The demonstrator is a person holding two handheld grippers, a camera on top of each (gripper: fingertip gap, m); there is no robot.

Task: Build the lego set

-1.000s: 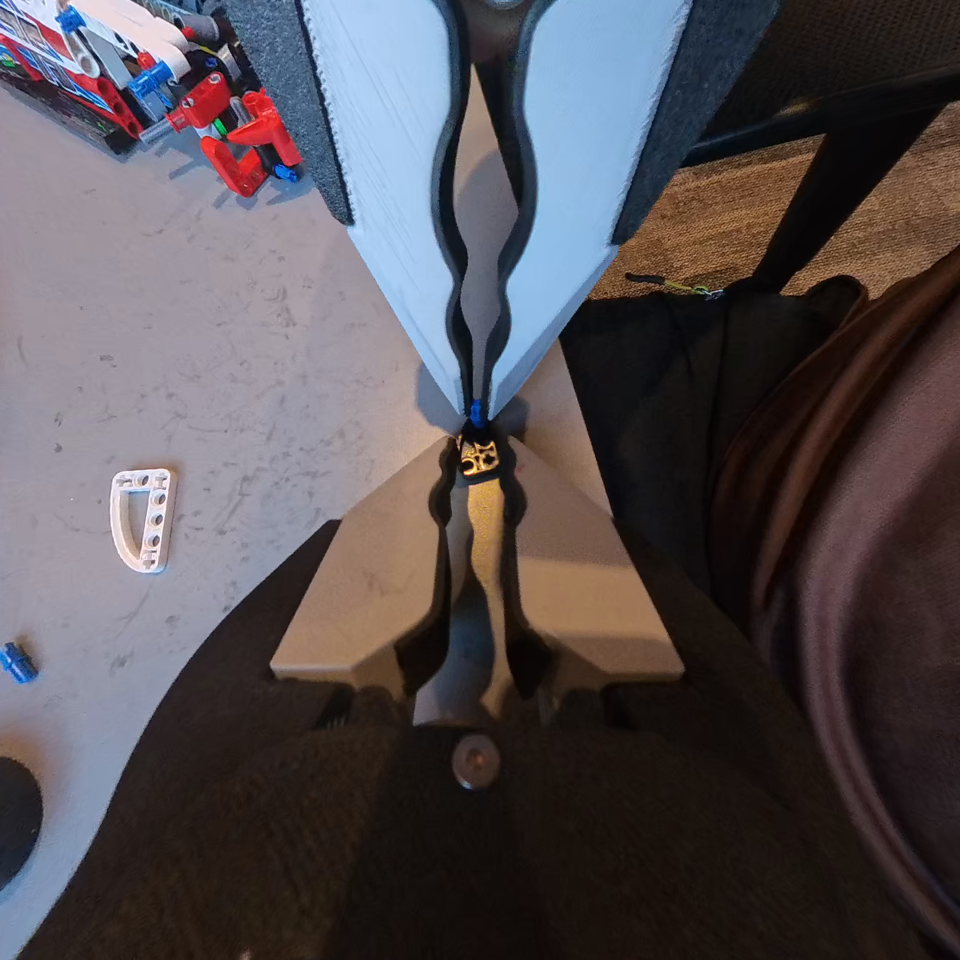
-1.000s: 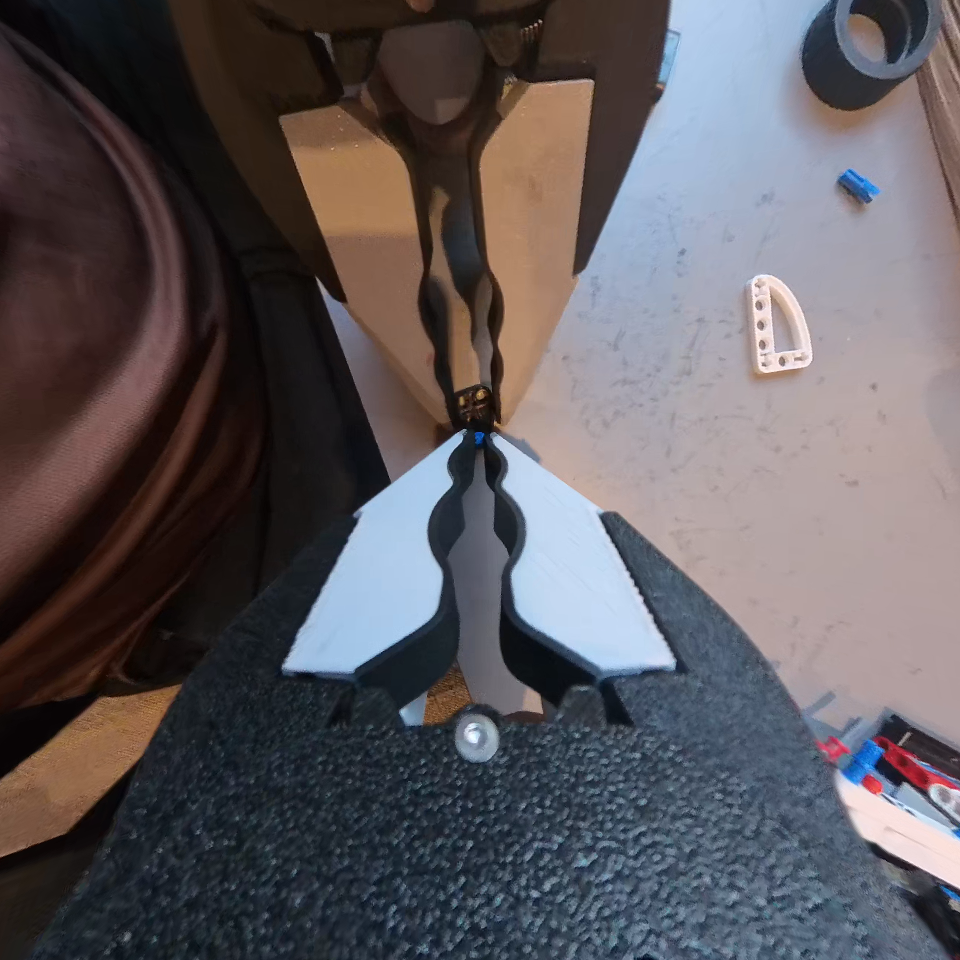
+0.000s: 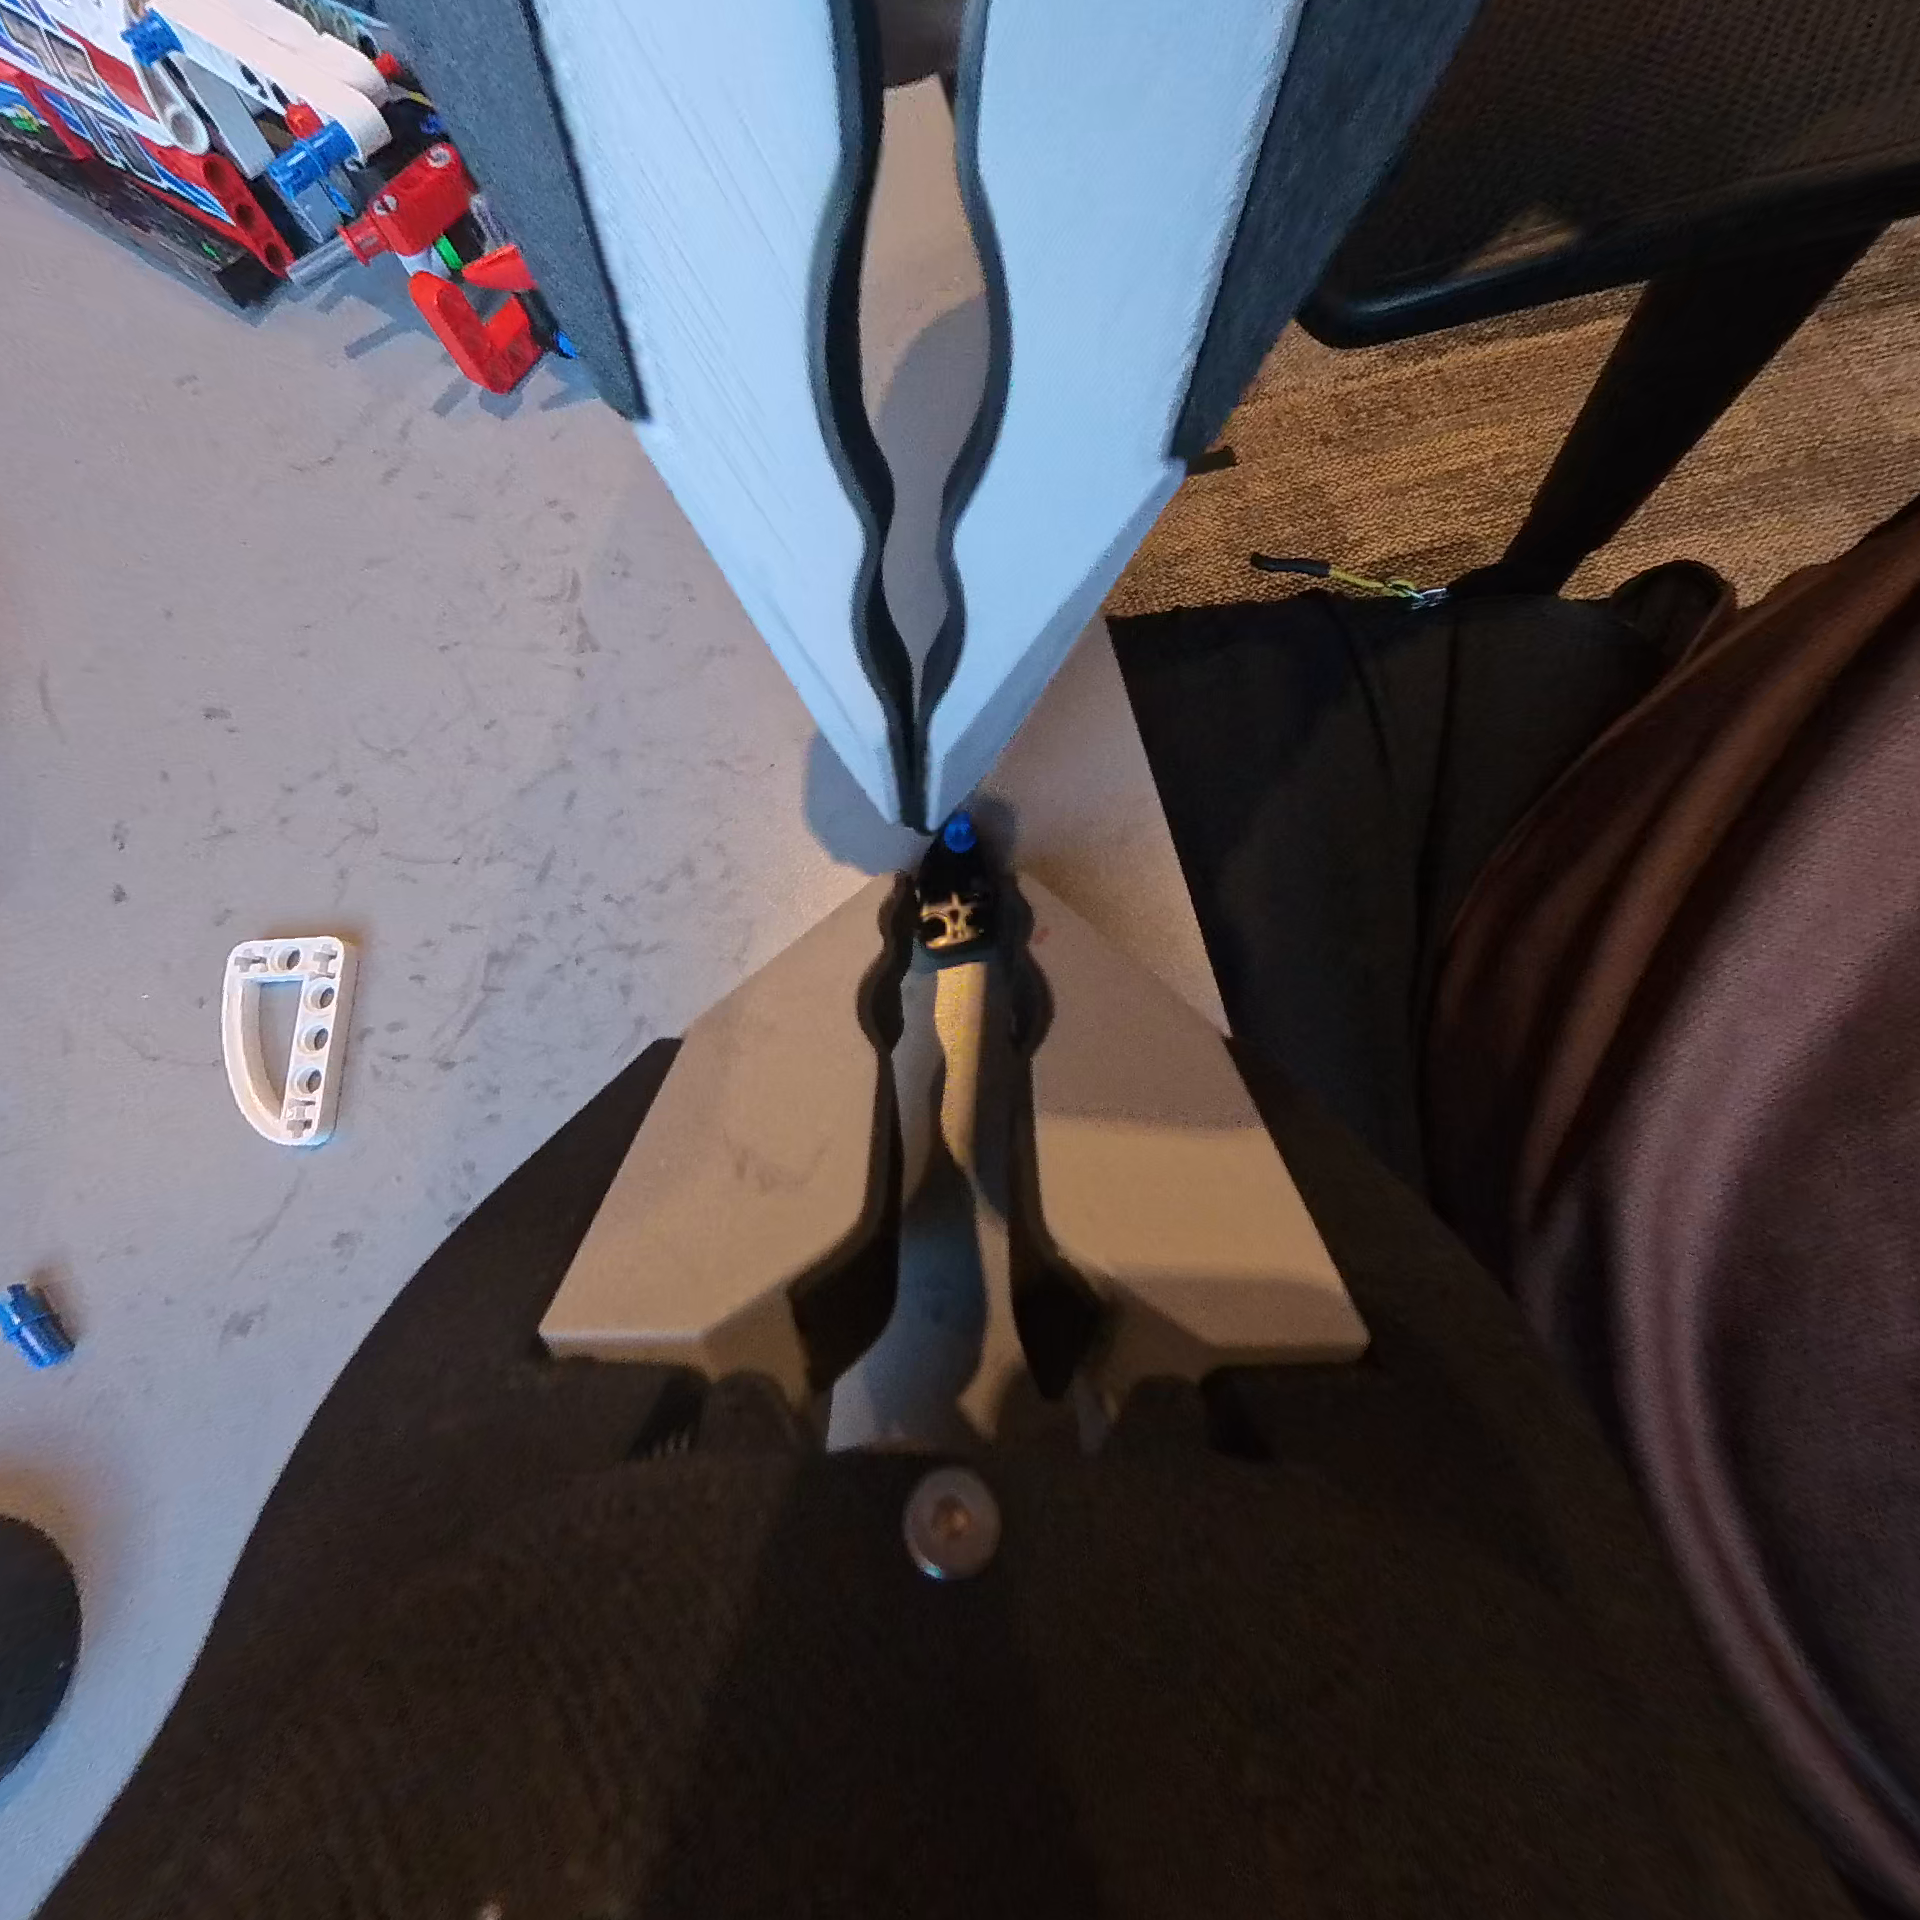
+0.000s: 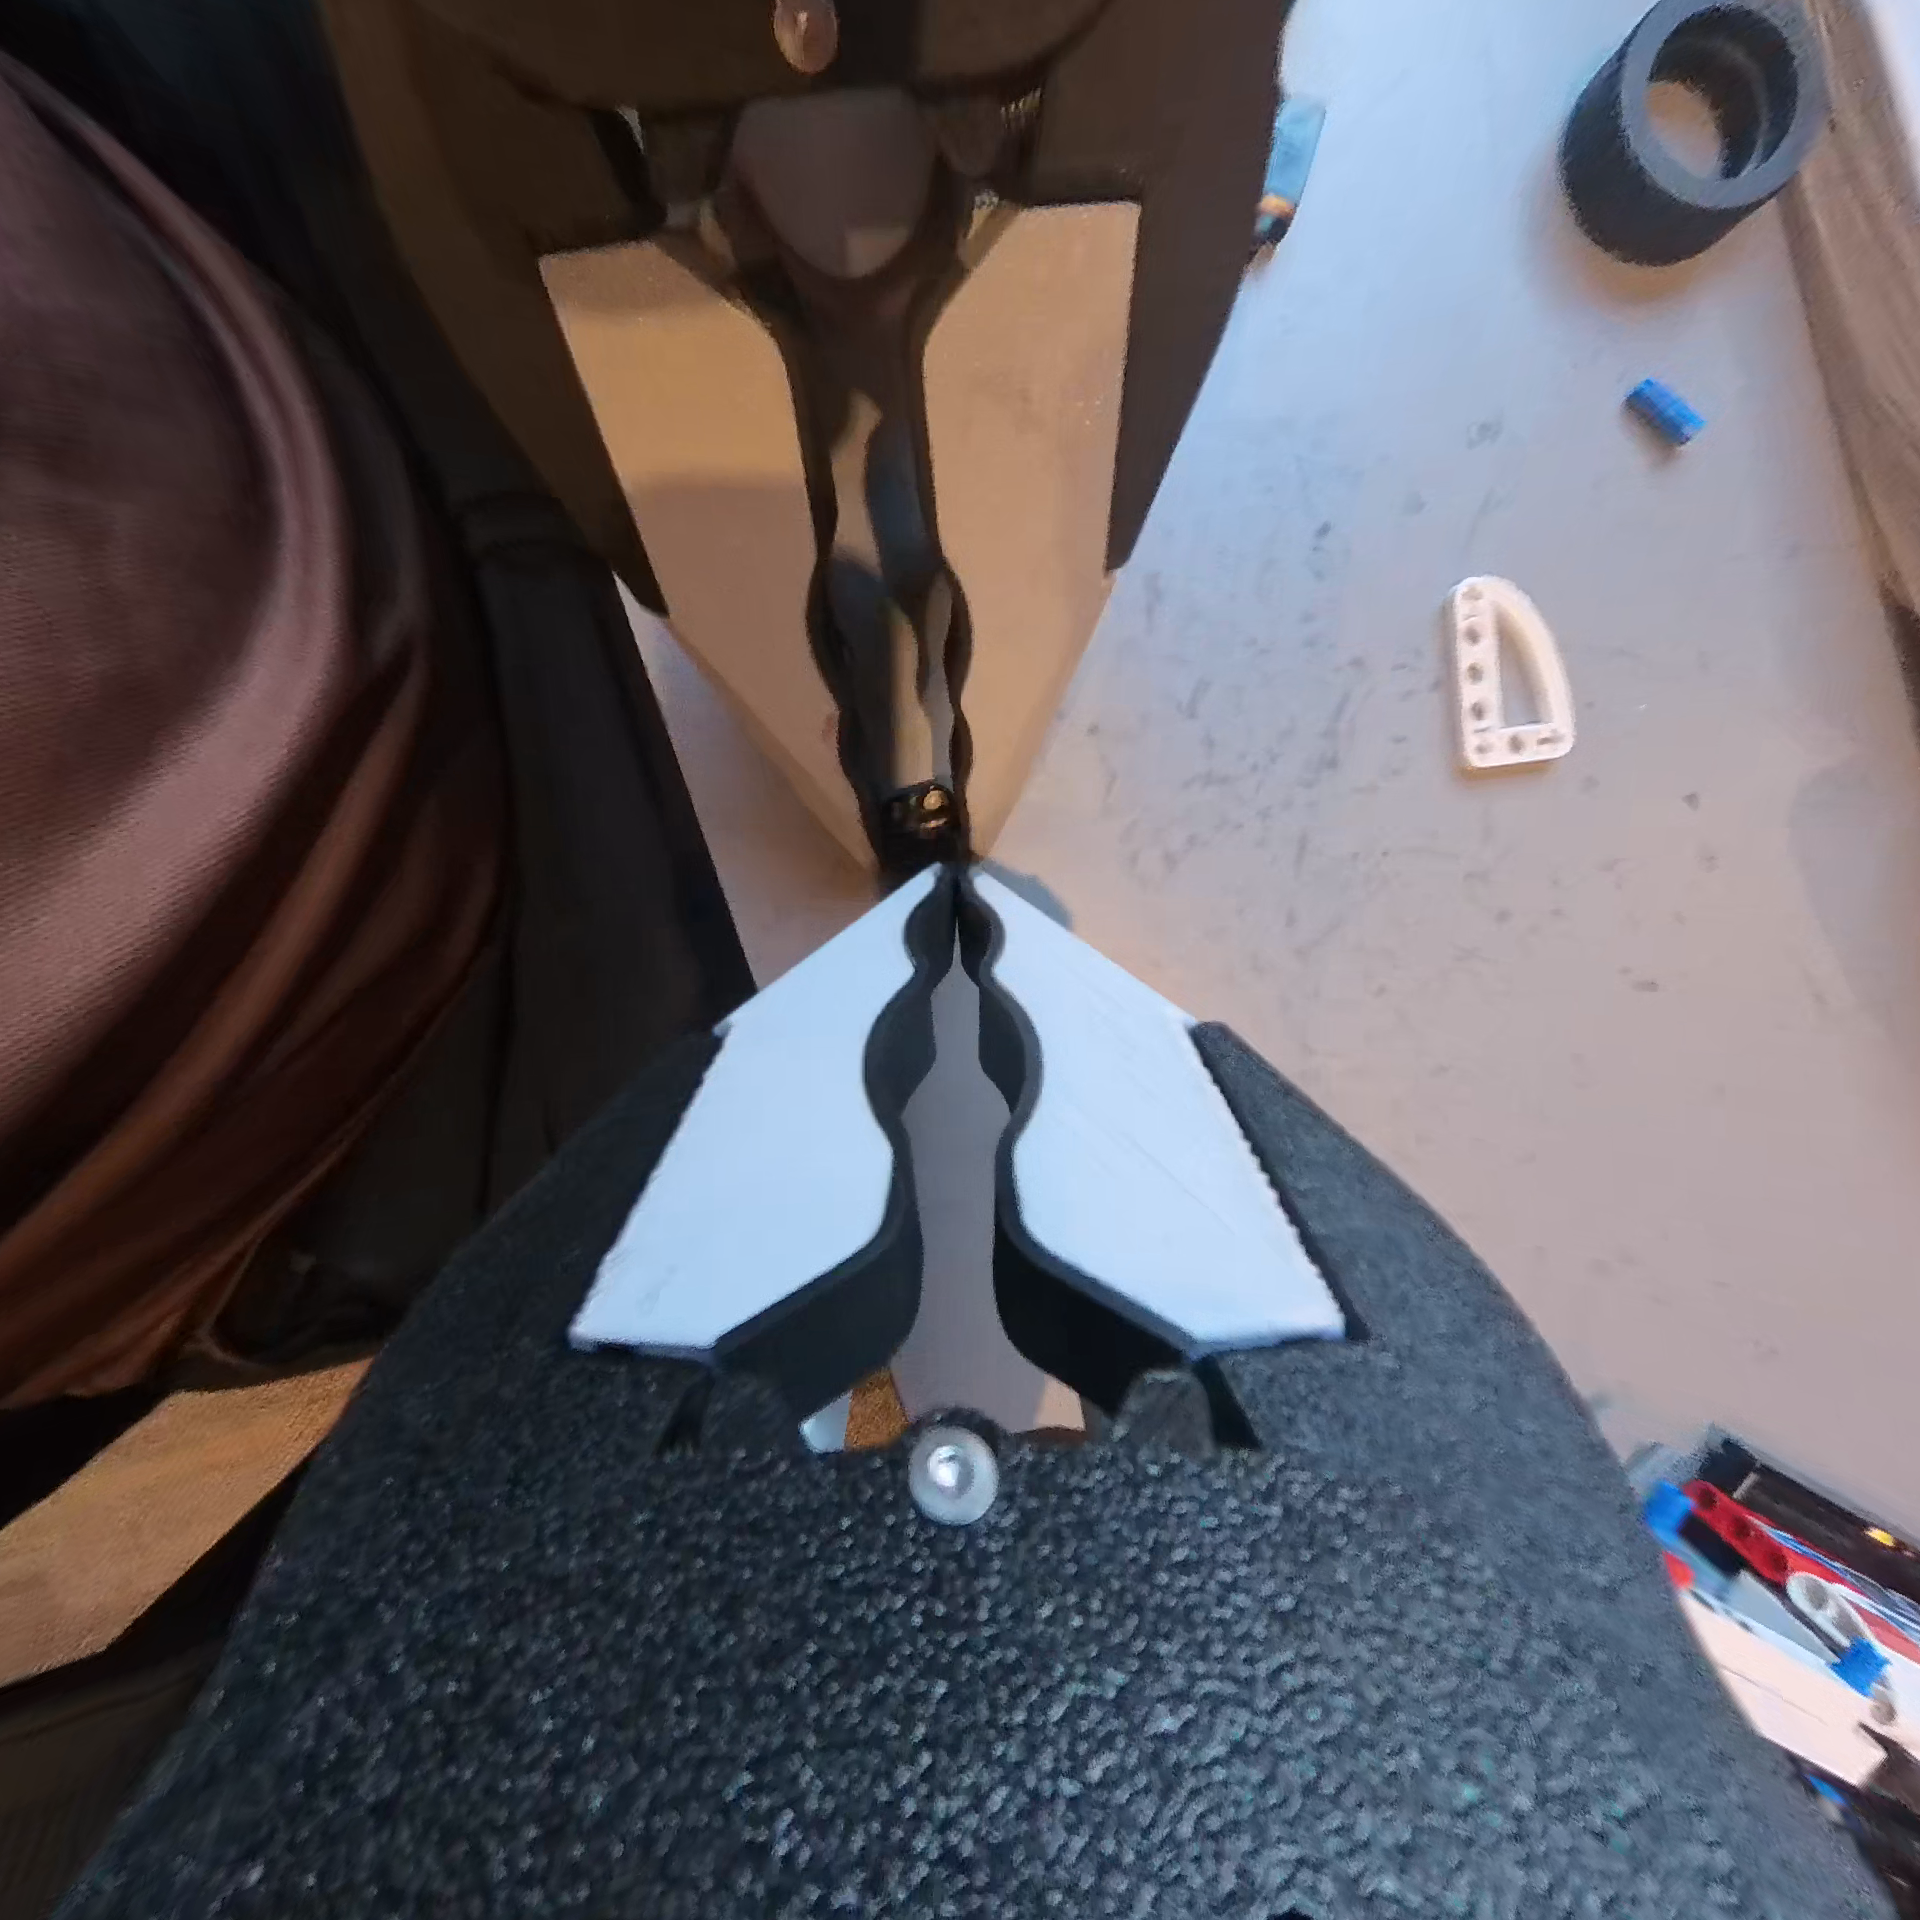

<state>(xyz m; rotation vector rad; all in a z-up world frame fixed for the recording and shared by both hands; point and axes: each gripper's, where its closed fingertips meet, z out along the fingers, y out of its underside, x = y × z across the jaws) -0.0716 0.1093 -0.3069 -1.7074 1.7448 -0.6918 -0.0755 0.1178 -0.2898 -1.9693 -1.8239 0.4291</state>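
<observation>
My left gripper, with tan fingers, is shut on a small black connector piece and holds it above the table edge. A blue pin sticks out of the black piece's far end. My right gripper, with white fingers, is shut, and its tips touch the black piece. In the left wrist view the right gripper's tips sit just left of the blue pin, not around it. The right wrist view shows no blue at the tips.
On the grey table lie a white curved panel, a loose blue pin and a black tyre. The partly built red, white and blue model stands at the far left. A person's brown clothing fills the right.
The blue pin was held at the right gripper's tips; now it sits in the black piece, beside the shut tips. Both grippers stay tip to tip.
</observation>
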